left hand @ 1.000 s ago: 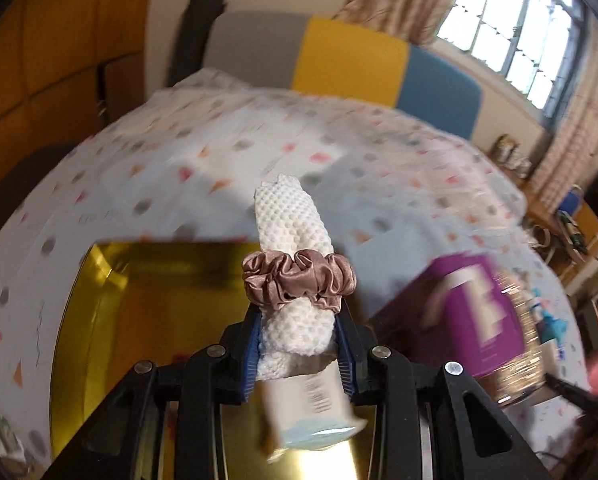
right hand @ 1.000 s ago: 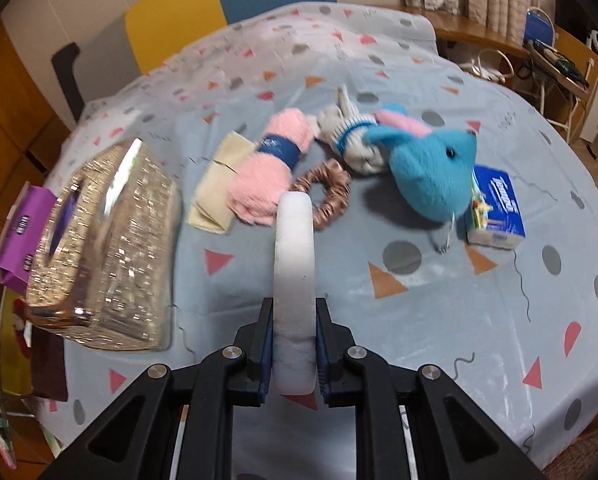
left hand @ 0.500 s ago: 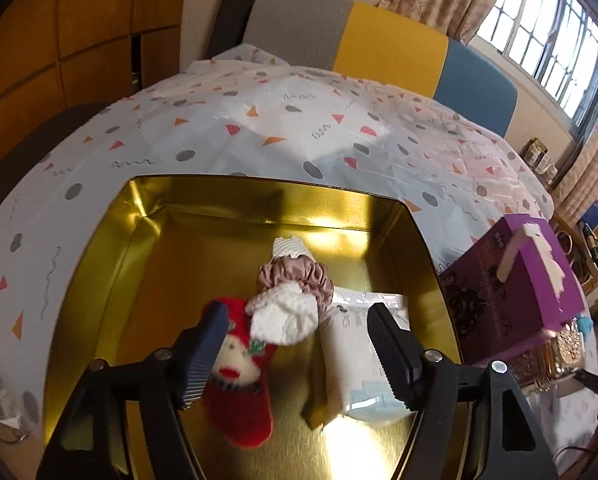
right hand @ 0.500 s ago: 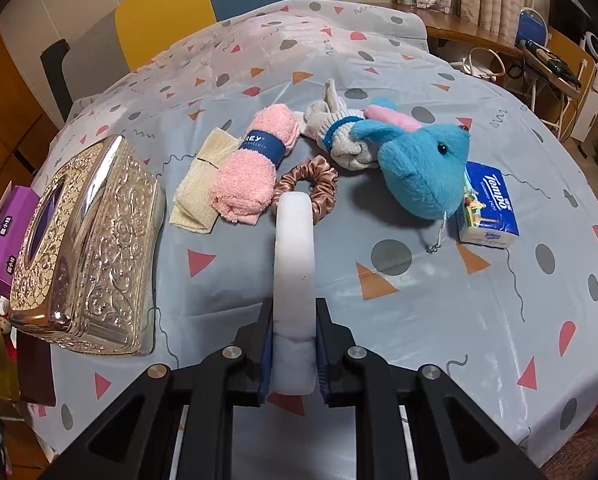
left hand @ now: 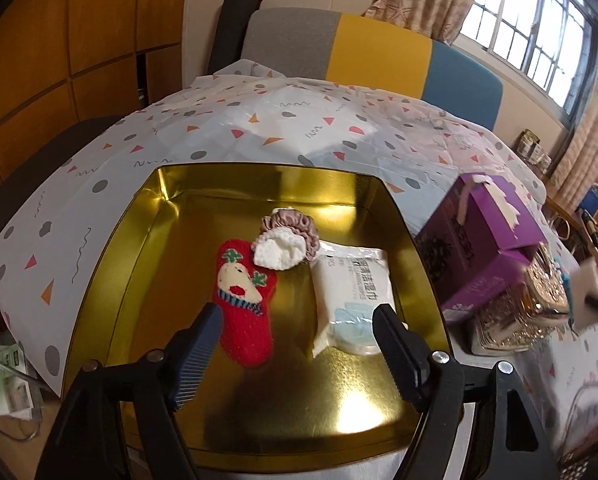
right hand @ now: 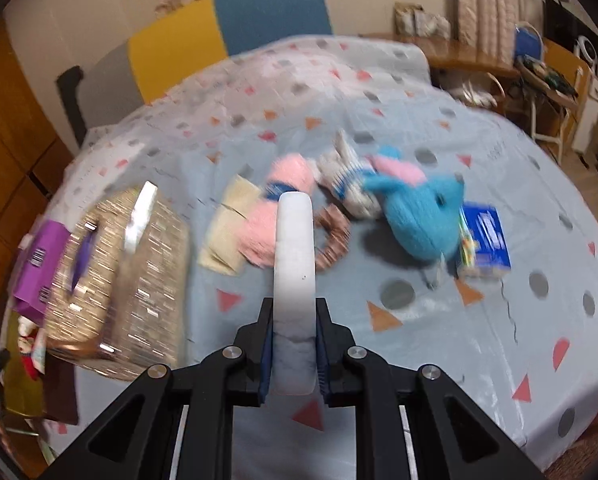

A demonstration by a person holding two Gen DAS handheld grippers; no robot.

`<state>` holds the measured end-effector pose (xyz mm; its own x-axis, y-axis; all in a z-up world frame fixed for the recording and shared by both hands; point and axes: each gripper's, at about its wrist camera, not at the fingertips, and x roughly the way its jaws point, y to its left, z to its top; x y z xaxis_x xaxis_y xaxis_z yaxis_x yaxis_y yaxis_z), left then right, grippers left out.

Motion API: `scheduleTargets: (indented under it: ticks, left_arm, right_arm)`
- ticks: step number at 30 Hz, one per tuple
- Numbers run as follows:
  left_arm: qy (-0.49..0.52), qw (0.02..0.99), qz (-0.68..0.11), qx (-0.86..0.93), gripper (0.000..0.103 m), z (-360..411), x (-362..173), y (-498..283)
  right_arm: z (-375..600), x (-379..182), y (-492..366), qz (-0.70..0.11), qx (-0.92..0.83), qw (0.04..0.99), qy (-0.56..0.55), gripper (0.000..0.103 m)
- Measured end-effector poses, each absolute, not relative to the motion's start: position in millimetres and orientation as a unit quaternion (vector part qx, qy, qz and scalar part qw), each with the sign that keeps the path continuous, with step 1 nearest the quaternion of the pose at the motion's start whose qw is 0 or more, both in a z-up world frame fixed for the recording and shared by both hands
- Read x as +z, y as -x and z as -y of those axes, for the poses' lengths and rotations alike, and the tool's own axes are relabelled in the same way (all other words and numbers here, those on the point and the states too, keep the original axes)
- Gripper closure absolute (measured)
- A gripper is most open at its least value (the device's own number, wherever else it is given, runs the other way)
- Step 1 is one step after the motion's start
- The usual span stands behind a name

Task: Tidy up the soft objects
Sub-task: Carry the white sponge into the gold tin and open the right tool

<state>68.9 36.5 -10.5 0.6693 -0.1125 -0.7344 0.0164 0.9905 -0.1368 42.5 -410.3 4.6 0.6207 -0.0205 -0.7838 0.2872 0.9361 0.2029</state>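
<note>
My left gripper (left hand: 295, 344) is open and empty above the gold tin (left hand: 259, 176). In the tin lie a white knit roll with a mauve scrunchie (left hand: 287, 240), a red Christmas sock (left hand: 245, 300) and a pack of wet wipes (left hand: 355, 296). My right gripper (right hand: 293, 332) is shut on a white sponge (right hand: 294, 256) above the table. On the table beyond it lie a pink yarn roll (right hand: 275, 204), a brown scrunchie (right hand: 333, 240), a cream cloth (right hand: 229, 228), a grey sock toy (right hand: 345, 176) and a blue plush (right hand: 423, 212).
A purple box (left hand: 487, 248) and an ornate gold tissue box (right hand: 119, 284) stand between the tin and the soft items. A blue tissue pack (right hand: 485, 240) lies right of the plush. A sofa (left hand: 339, 48) is behind the table.
My left gripper opened and dropped the white roll with the scrunchie into the tin, then pulled back. My right gripper, still holding the sponge, swung slightly; its view is blurred.
</note>
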Motion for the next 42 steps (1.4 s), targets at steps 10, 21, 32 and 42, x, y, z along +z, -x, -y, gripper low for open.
scheduleTargets:
  ticks: [10, 21, 32, 42]
  left_arm:
    - [0.070, 0.909, -0.409, -0.036, 0.024, -43, -13, -62]
    - [0.106, 0.909, -0.403, 0.010, 0.024, -87, -15, -59]
    - [0.121, 0.906, -0.404, 0.040, 0.024, -114, -20, -54]
    - [0.098, 0.915, -0.390, 0.016, 0.024, -93, -6, -50]
  right_arm:
    - [300, 105, -61, -0.344, 0.055, 0.934, -0.076, 0.086]
    - [147, 81, -72, -0.417, 0.283, 0.864, -0.017, 0.086]
    - [74, -14, -76, -0.511, 0.308, 0.803, 0.008, 0.057]
    - [95, -4, -67, -0.488, 0.265, 0.831, 0.032, 0.052]
